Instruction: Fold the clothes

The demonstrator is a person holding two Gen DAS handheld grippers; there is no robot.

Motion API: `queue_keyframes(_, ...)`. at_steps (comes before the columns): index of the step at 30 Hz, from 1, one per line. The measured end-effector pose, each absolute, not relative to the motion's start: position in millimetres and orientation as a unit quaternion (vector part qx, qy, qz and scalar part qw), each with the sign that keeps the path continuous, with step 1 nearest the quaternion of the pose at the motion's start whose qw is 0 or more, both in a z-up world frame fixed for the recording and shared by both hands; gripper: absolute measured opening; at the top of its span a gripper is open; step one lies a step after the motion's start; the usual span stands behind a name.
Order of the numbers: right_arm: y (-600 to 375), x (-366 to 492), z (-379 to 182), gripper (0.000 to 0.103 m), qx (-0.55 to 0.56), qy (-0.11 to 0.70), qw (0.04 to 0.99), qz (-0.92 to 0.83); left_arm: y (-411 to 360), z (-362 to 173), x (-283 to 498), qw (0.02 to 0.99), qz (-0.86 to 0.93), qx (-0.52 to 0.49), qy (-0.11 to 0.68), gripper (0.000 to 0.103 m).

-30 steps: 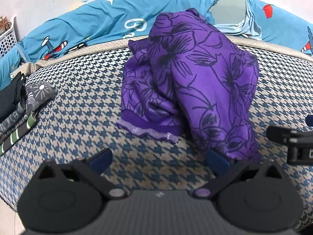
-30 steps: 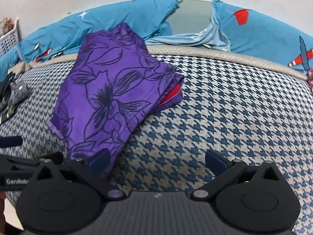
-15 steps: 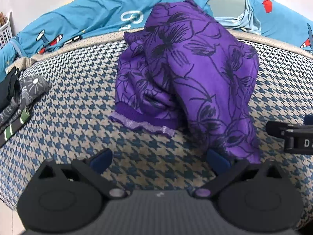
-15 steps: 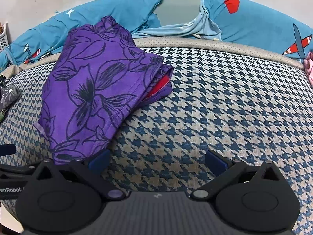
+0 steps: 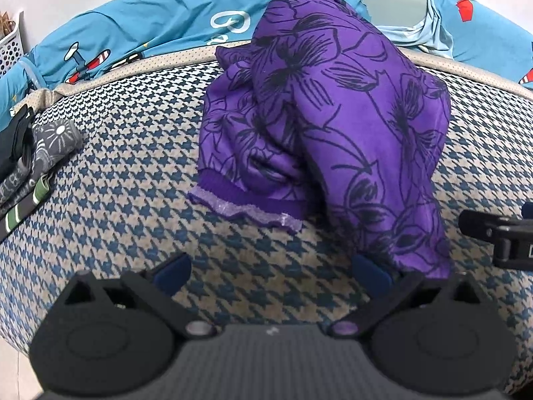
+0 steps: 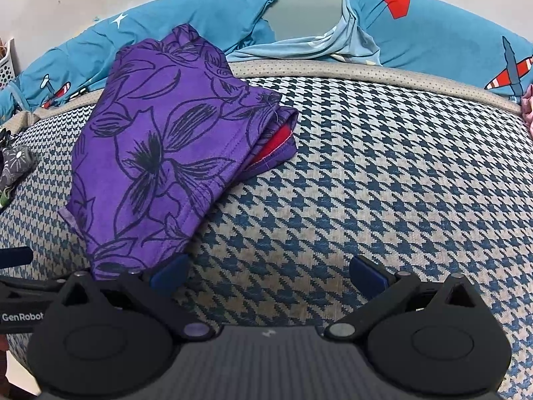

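Both the left gripper (image 5: 271, 271) and right gripper (image 6: 268, 271) gape empty; the soft, limp purple floral garment (image 6: 156, 166), probably slippery, is best pinched at its near hem.

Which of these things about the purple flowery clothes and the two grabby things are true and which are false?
1. The purple garment lies on the houndstooth surface. True.
2. The left hand-held gripper is squeezing the purple garment. False: its jaws stand wide apart and hold nothing.
3. Something red peeks out between the garment's folded layers. True.
4. The right hand-held gripper is shut. False: it is open and empty.
5. A blue sheet with aeroplanes lies behind the garment. True.
6. The garment is plain green. False: it is purple with dark flower outlines.
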State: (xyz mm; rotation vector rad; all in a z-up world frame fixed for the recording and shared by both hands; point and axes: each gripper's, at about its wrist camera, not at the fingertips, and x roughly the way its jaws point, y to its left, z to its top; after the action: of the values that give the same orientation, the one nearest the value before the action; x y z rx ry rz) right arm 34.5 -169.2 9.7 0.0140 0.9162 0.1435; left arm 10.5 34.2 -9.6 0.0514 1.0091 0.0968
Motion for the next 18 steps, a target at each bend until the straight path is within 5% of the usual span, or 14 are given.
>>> queue_keyframes(18,-168.3,34.1,8.4,0.103,0.007,0.445,0.893,0.070,34.2,-11.5,11.0,0.873,0.048,0.029,0.485,0.103)
